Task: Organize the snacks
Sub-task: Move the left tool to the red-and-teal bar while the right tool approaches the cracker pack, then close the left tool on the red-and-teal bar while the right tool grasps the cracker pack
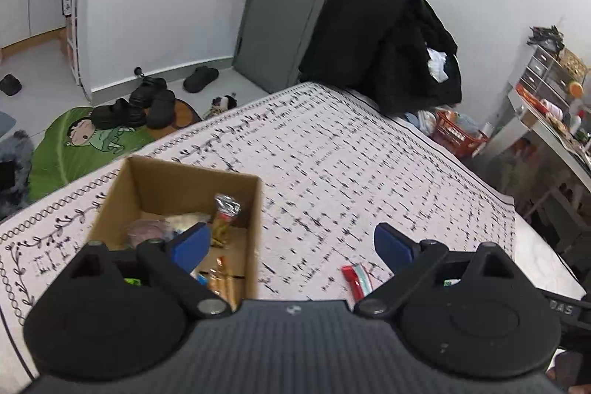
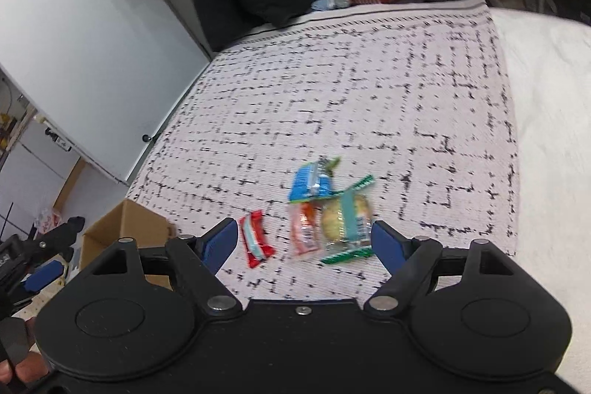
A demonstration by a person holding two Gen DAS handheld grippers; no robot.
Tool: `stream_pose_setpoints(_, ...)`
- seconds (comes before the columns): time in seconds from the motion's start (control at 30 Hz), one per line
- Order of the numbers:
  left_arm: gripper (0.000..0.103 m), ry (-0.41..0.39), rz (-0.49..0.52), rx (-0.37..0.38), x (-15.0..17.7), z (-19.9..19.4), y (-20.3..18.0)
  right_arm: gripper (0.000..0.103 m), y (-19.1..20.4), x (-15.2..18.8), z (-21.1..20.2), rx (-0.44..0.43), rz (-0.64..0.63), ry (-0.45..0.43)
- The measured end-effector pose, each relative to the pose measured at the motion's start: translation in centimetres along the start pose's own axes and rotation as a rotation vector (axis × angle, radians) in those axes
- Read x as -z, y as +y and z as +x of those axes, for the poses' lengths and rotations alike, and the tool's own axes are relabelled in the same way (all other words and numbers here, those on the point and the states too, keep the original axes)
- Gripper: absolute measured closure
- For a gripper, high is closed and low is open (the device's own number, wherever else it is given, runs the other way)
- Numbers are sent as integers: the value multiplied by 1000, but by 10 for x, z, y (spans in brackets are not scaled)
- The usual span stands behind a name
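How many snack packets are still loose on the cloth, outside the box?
4: red packet nearest the cardboard box, pink packet, clear green-striped cake packet, blue packet behind them. More may hide underneath.

The only readable lettering is "DAS", white capitals on a black strap or device [image 1: 561, 309] at the right edge of the left wrist view (possibly cut off at the start). Print on the snack wrappers [image 2: 325, 209] is too blurred to read.
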State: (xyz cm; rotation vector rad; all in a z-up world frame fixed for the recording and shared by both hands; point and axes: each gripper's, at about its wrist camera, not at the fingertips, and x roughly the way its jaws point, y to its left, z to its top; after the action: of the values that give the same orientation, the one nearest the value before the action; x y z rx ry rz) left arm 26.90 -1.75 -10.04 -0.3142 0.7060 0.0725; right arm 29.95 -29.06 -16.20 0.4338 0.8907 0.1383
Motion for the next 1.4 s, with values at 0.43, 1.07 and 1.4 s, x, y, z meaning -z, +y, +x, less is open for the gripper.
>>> stream_pose_setpoints(0.43, 10, 33, 110, 27, 18, 24, -52, 25, -19, 6, 32, 77, -19, -9)
stream_pose_setpoints(1.07, 50, 208, 77, 28, 50, 117, -86, 27, -13, 10, 75, 125, -164, 15)
stream_pose_setpoints(1.4, 61, 311, 1, -19, 67, 160, -78, 27, 0, 18, 92, 158, -270, 31)
